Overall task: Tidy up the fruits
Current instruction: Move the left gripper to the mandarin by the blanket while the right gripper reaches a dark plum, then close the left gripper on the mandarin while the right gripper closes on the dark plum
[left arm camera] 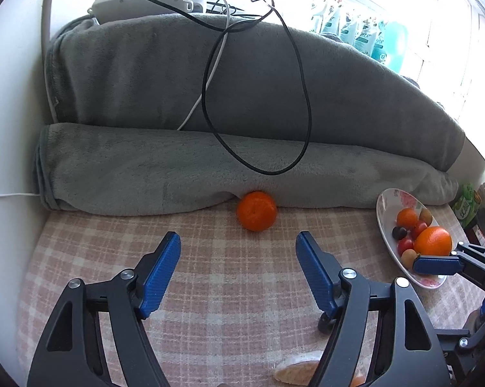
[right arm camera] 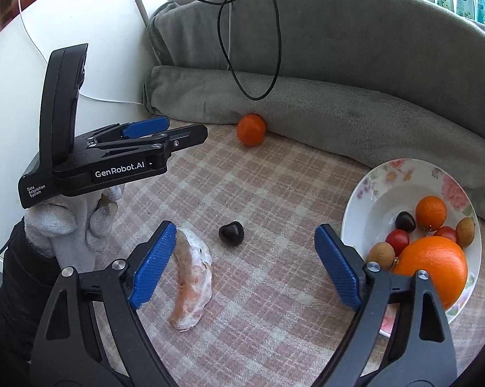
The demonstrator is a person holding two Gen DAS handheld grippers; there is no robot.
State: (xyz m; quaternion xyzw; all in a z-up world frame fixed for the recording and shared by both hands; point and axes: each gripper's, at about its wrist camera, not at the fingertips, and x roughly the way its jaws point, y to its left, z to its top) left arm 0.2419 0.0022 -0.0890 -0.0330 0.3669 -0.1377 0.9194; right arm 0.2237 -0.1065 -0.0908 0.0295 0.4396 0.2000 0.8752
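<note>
Both grippers' fingers gape empty; the peeled fruit wedge [right arm camera: 192, 279] lies lengthwise, running away from the right gripper [right arm camera: 244, 266].

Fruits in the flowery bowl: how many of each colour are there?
In the flowery bowl:
Orange: 2, the big orange and the small one.
Red: 2, tomatoes and.
Brown: 2, round fruits and.
Dark: 1, a cherry.
Total: 7
</note>
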